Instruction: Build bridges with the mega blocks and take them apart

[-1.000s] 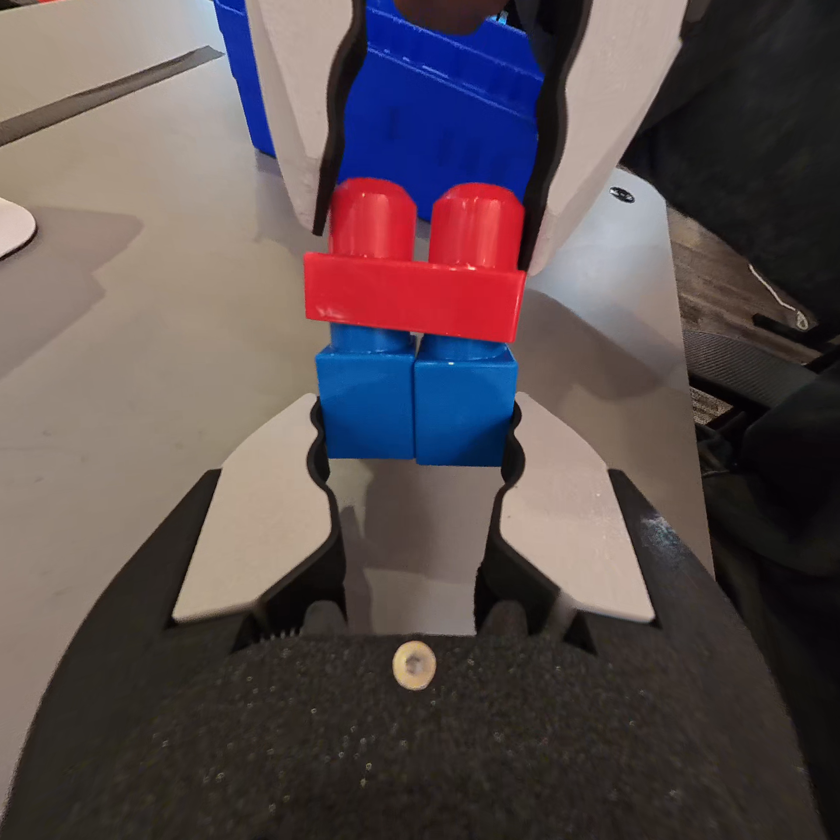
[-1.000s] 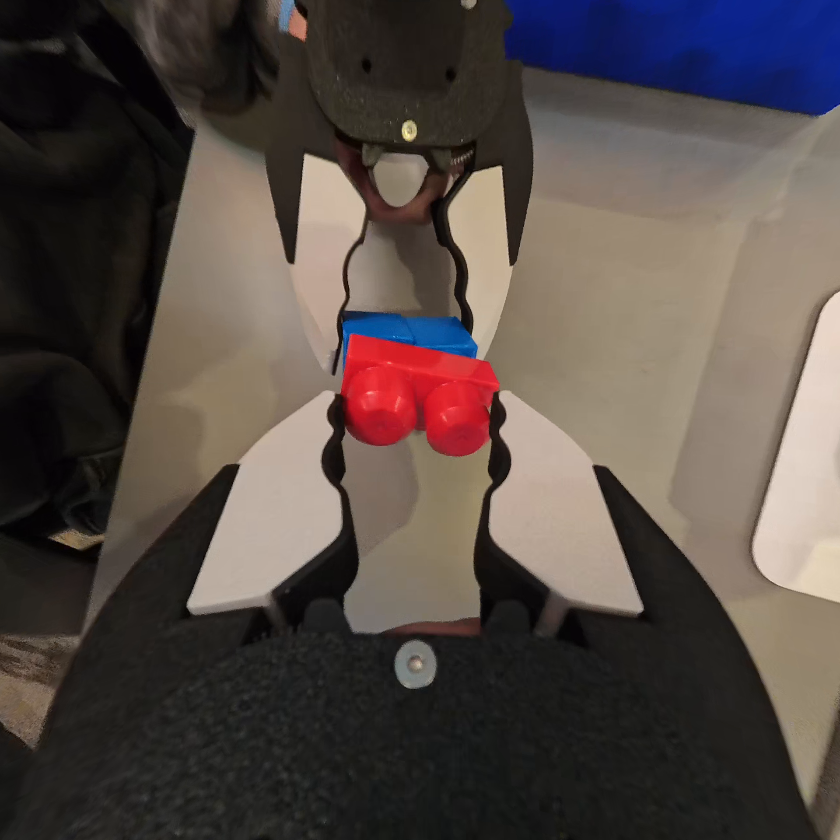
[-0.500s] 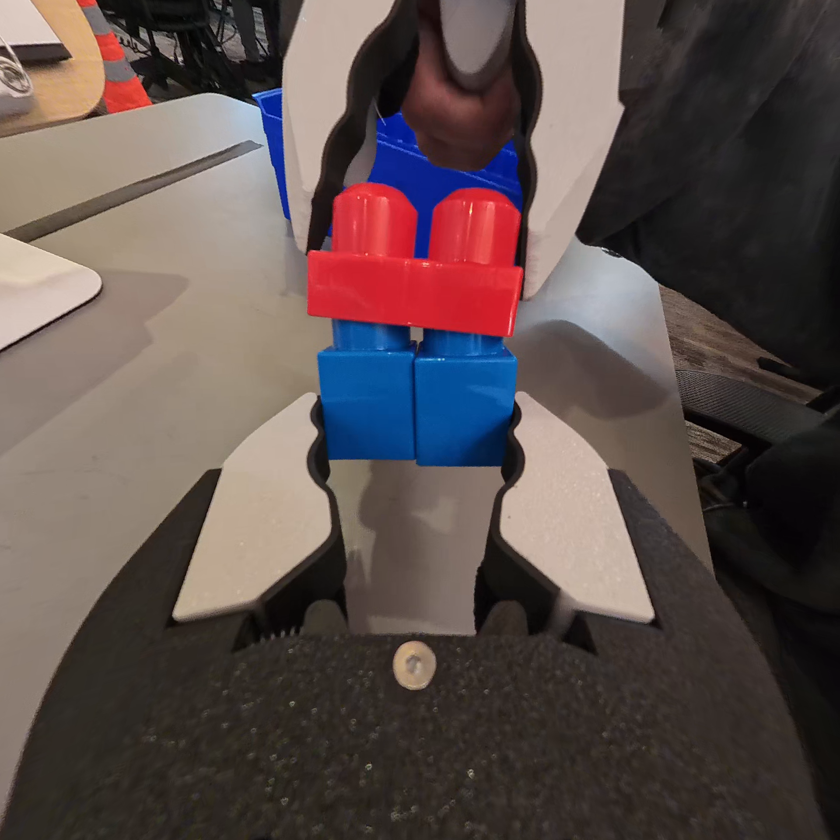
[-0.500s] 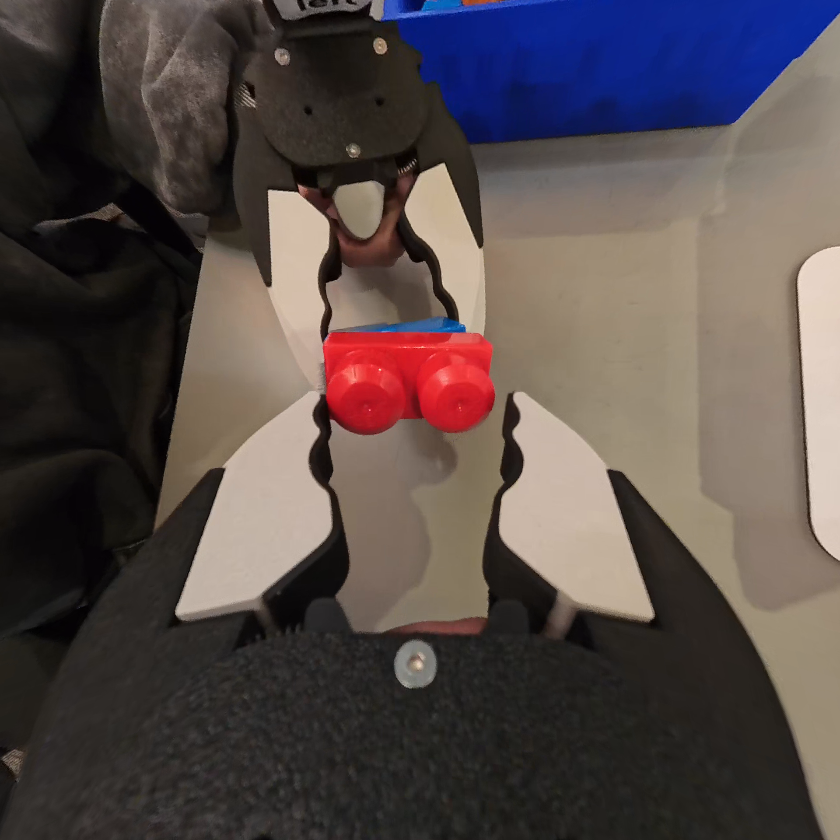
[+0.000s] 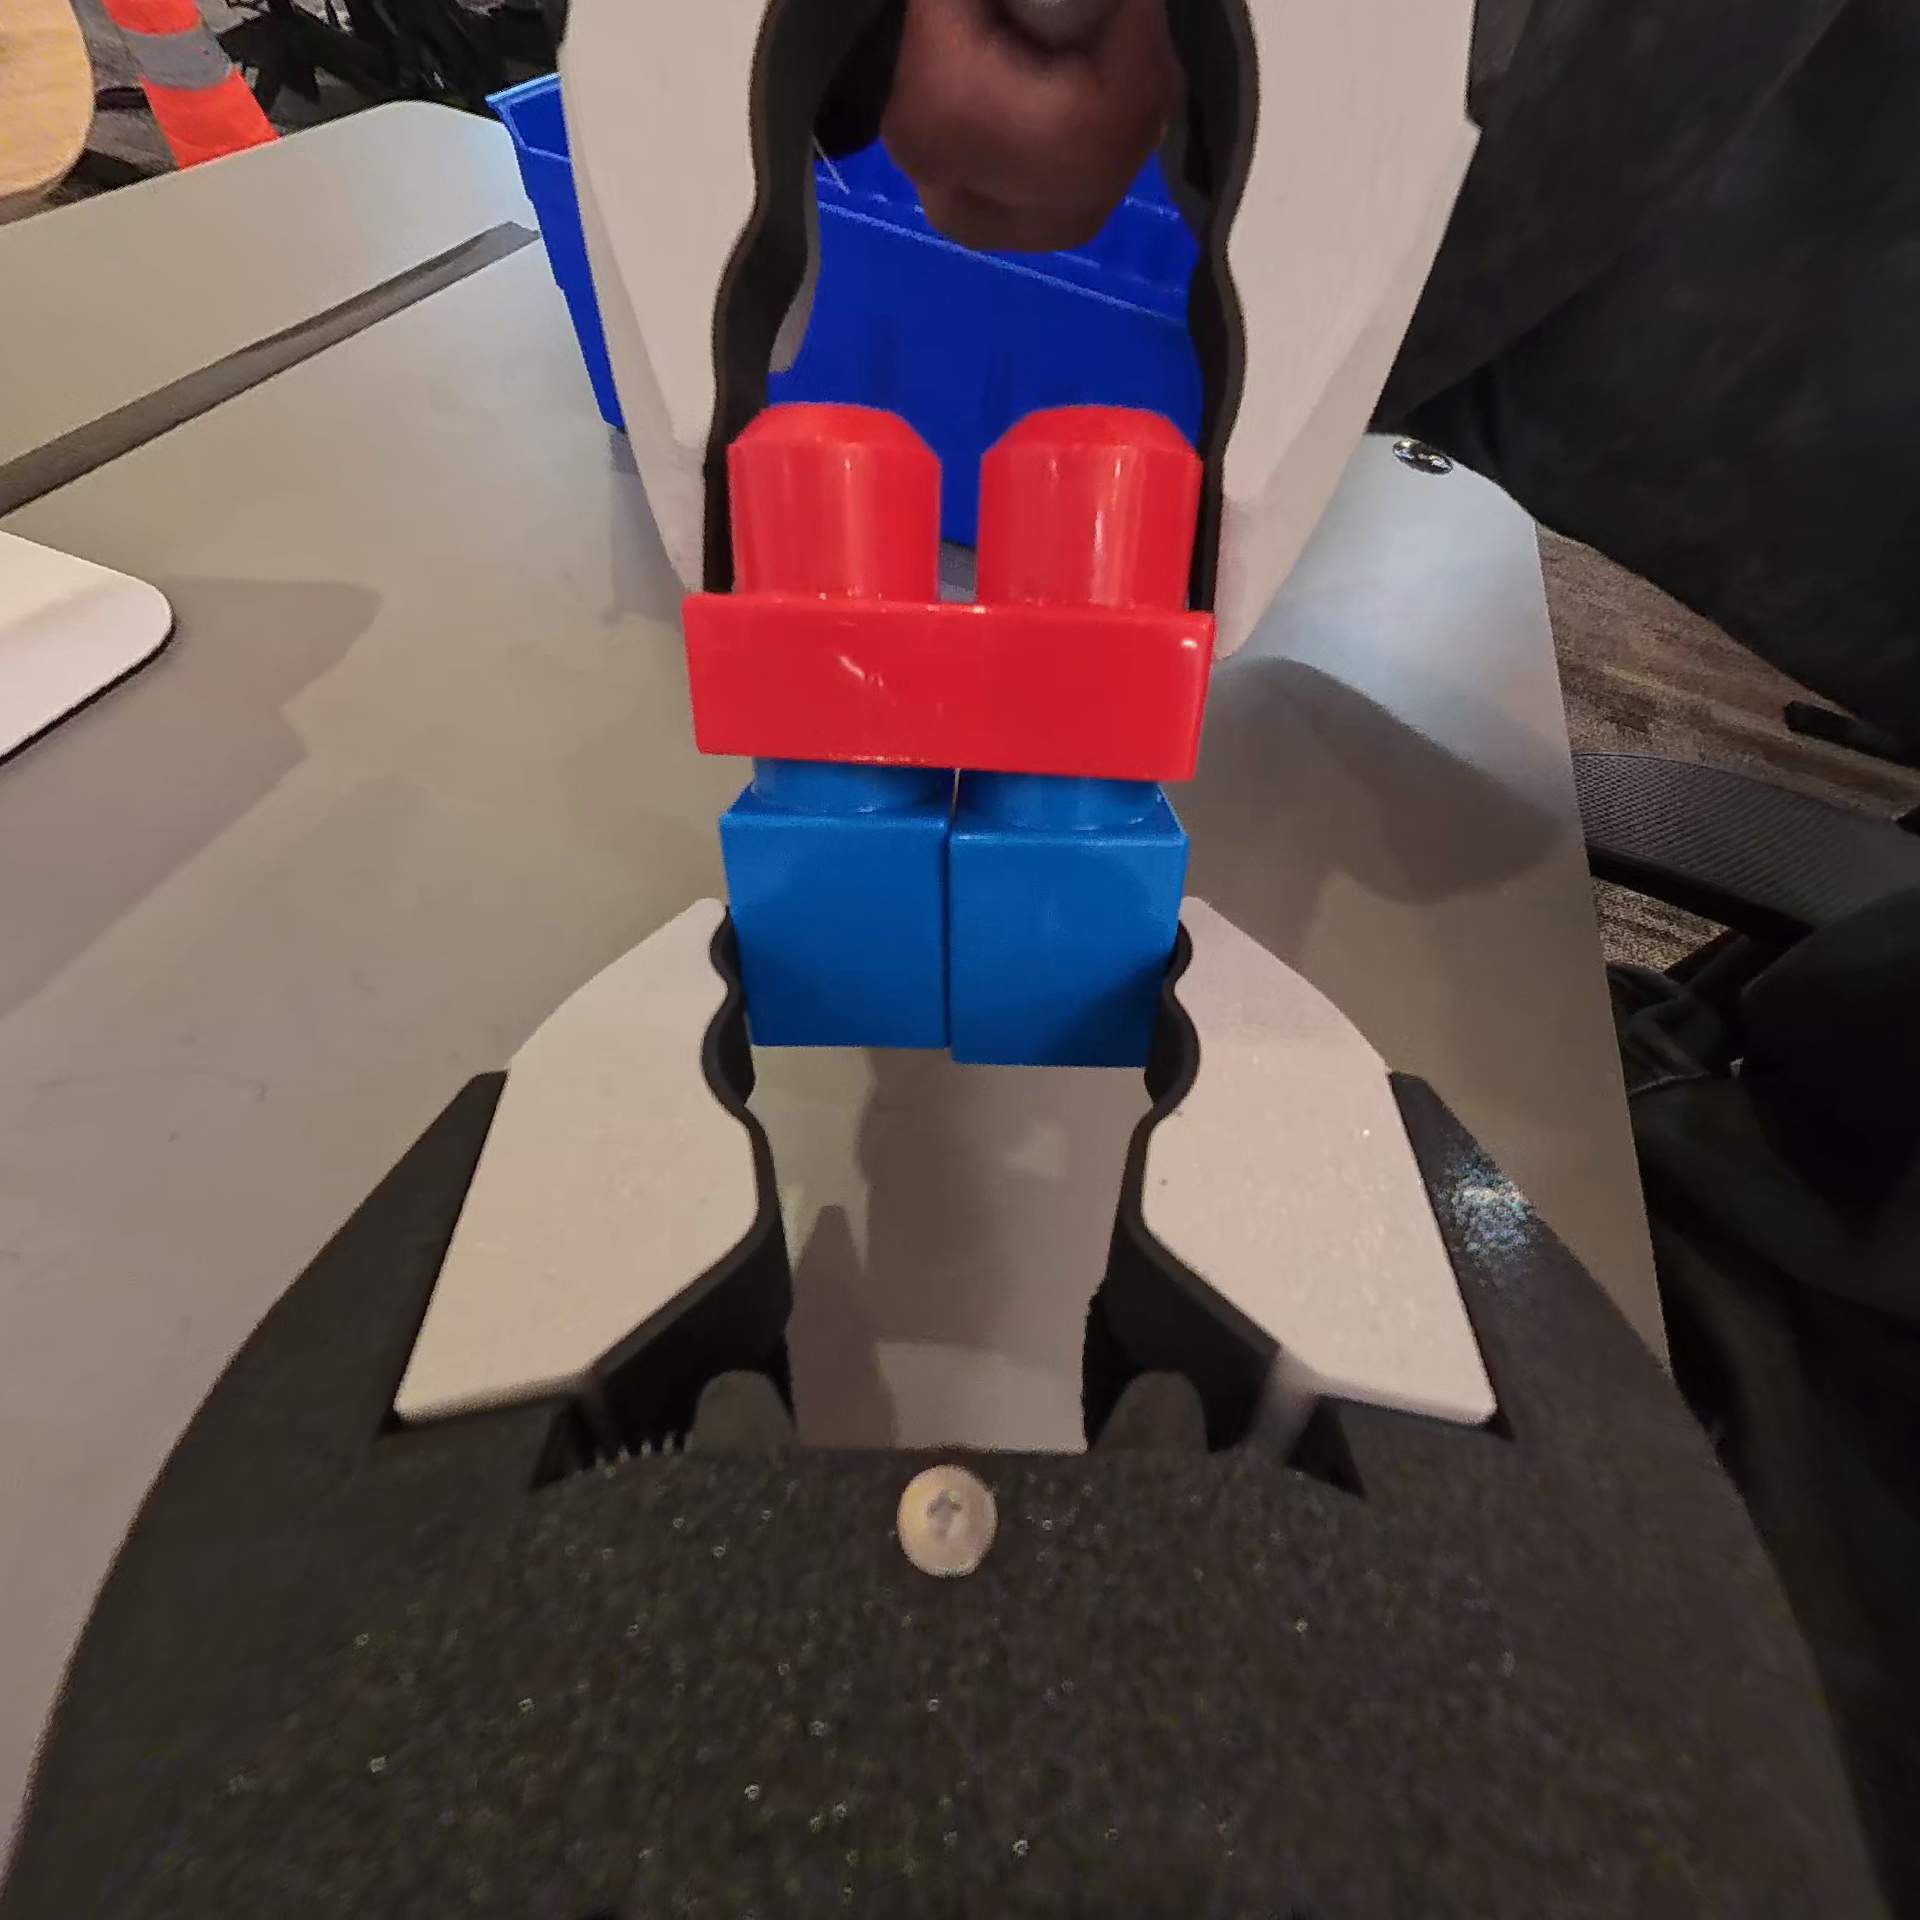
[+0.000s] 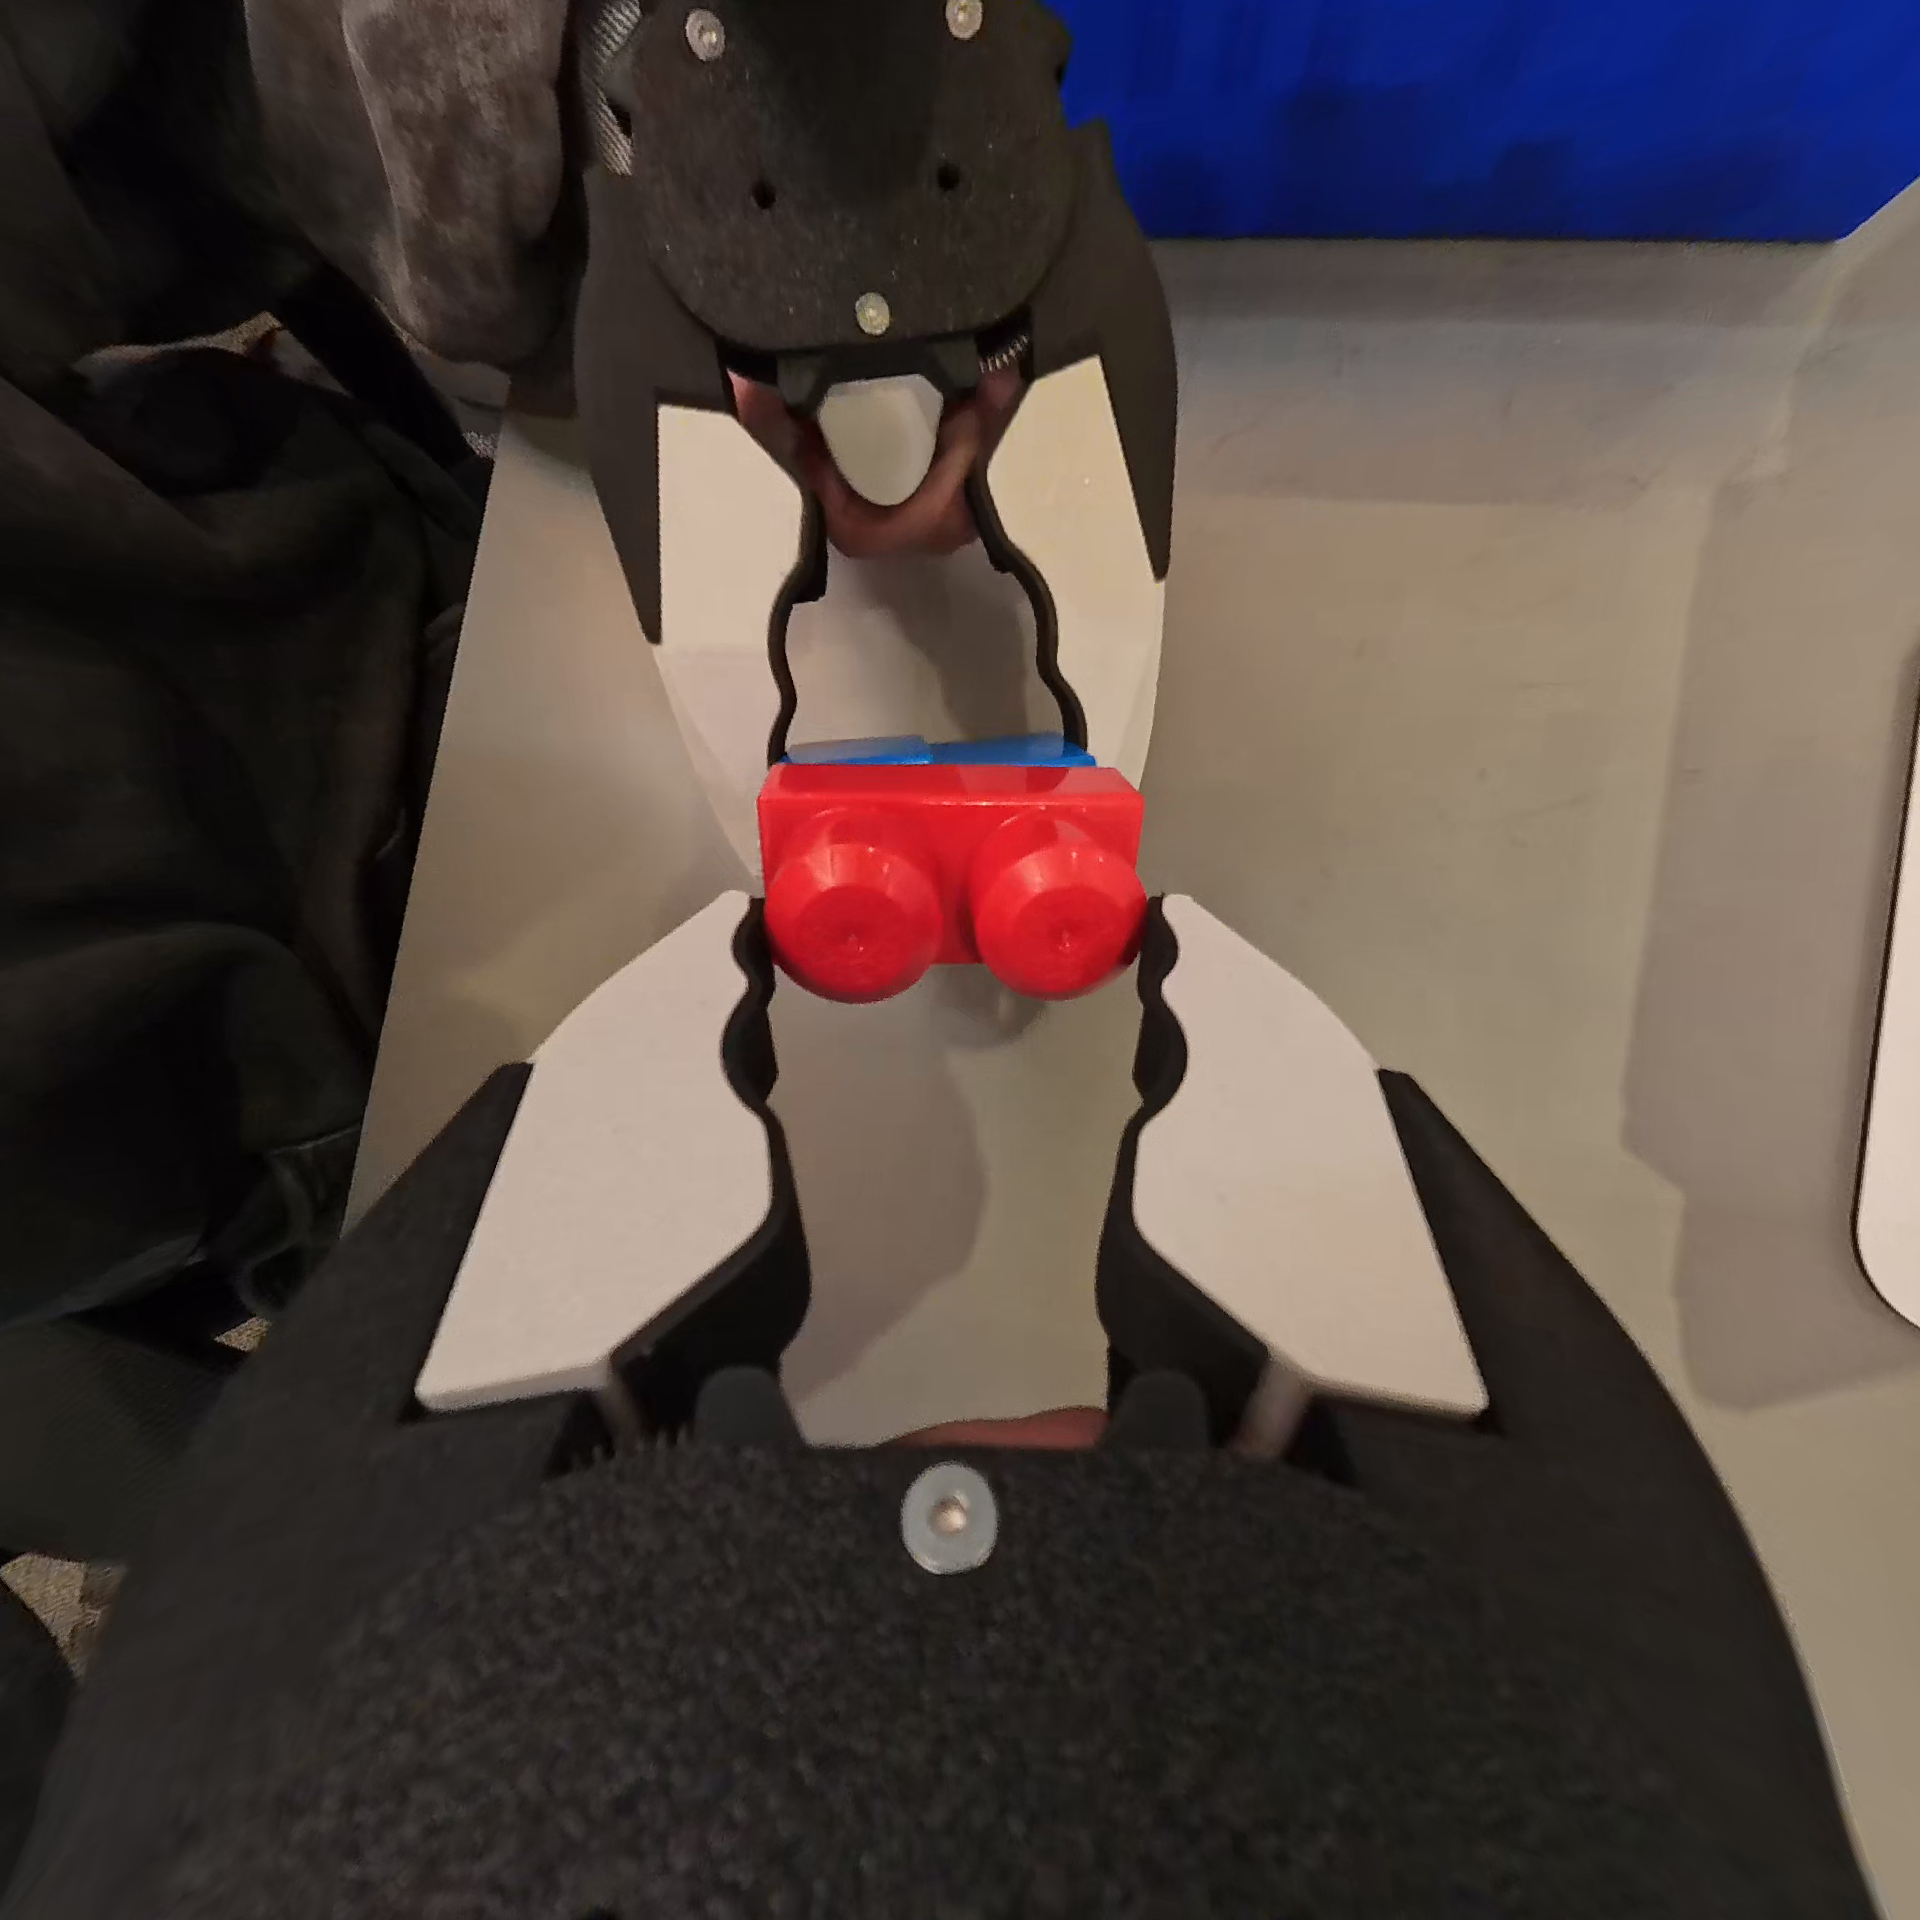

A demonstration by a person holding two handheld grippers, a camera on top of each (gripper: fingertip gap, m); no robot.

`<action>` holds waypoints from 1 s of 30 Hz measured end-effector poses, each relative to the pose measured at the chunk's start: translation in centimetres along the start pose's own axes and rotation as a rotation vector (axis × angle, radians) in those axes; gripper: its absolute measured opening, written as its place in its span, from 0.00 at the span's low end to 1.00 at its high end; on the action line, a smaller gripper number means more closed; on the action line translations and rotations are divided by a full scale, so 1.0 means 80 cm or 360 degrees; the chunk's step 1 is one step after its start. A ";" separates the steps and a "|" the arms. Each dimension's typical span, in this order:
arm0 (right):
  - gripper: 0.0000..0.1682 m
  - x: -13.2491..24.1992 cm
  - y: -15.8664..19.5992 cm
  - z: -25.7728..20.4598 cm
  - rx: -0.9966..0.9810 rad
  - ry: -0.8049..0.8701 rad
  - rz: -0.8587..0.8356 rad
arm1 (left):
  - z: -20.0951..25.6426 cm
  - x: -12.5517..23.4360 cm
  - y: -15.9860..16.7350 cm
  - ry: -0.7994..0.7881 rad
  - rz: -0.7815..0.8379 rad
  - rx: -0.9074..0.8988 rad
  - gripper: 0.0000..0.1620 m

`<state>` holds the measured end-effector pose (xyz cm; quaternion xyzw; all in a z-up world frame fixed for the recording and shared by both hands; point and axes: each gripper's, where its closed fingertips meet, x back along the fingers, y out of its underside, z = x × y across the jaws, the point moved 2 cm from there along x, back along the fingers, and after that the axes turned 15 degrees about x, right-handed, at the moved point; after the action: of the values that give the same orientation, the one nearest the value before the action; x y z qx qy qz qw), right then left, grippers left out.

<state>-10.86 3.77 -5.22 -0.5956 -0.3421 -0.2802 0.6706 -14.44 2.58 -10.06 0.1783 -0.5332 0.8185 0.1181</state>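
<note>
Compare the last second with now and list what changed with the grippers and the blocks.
The right gripper opened half a second ago, then closed again onto the red block, whose tilt levelled out. The left gripper stays clamped on the two blue blocks; the red block stays seated on them.

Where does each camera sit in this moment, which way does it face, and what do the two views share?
Left wrist view: on the left gripper, facing along its fingers at the two blue blocks it clamps; right gripper beyond, over the grey table.
Right wrist view: on the right gripper, facing the red block stud-on; left gripper and a grey sleeve beyond.
Shared: the block stack, both grippers, the blue bin.
</note>
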 end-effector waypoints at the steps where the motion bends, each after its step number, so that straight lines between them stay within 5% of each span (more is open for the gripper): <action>1: 0.40 0.000 0.000 0.000 0.0002 -0.0005 -0.0016 | 0.000 -0.001 0.000 -0.0006 -0.0006 0.0001 0.46; 9: 0.44 0.013 -0.018 0.005 -0.0090 0.0111 0.0064 | -0.009 0.012 -0.009 -0.0114 0.0075 -0.0068 0.46; 15: 0.50 0.056 -0.040 0.015 -0.0946 0.0201 0.0807 | -0.020 0.036 -0.031 -0.0245 0.0267 -0.0194 0.46; 17: 0.47 0.058 -0.036 0.020 -0.1269 0.0129 0.1113 | -0.020 0.039 -0.036 -0.0278 0.0298 -0.0253 0.46; 21: 0.56 0.054 -0.028 0.027 -0.1746 -0.0268 0.1742 | -0.014 0.041 -0.041 -0.0295 0.0342 -0.0326 0.46; 30: 0.65 -0.011 -0.047 0.023 -0.1769 -0.0826 0.1803 | -0.003 0.041 -0.039 -0.0215 0.0346 -0.0396 0.46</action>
<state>-14.55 5.06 -3.51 -0.9673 0.0537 0.1177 0.2184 -16.24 4.06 -6.19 0.1582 -0.6532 0.7404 0.0139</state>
